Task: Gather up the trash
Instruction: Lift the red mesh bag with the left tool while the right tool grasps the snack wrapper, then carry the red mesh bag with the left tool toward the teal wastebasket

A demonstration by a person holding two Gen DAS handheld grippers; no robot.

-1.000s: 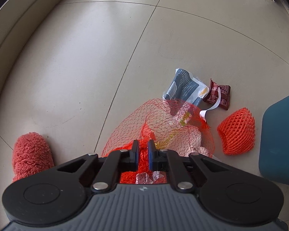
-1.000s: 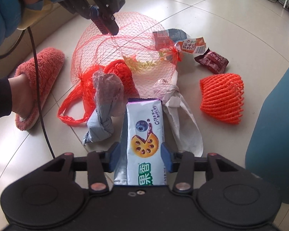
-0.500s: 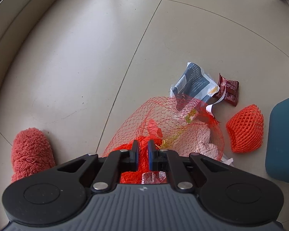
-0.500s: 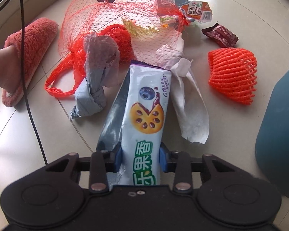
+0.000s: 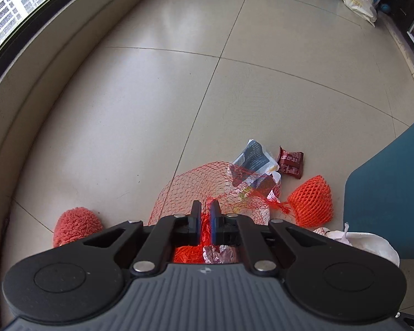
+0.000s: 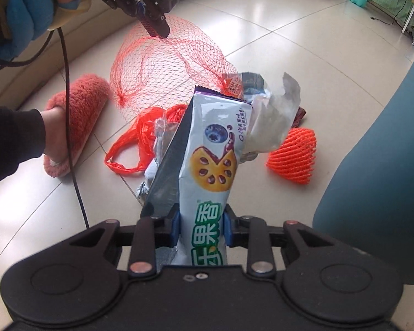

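My left gripper [image 5: 204, 207] is shut on the rim of a red mesh net bag [image 5: 220, 193] and holds it up off the floor; it also shows in the right wrist view [image 6: 158, 29] above the net bag [image 6: 165, 66]. My right gripper [image 6: 201, 220] is shut on a white and blue snack wrapper [image 6: 212, 160], lifted upright in front of the net. A white paper wad [image 6: 273, 121] sticks up beside the wrapper. On the floor lie an orange foam fruit net [image 6: 292, 155], a dark red sachet [image 5: 289, 162], a blue-white packet [image 5: 252, 158] and a red plastic bag [image 6: 140, 143].
A teal bin [image 6: 378, 165] stands at the right, also in the left wrist view [image 5: 392, 190]. A person's foot in a pink fluffy slipper [image 6: 74, 115] rests left of the trash. A black cable [image 6: 69, 115] hangs from the left gripper. A raised window ledge [image 5: 41, 63] runs along the left.
My right gripper has lifted the snack wrapper off the floor and tilted it upright, with the paper wad rising beside it. My left gripper has raised the net bag higher.
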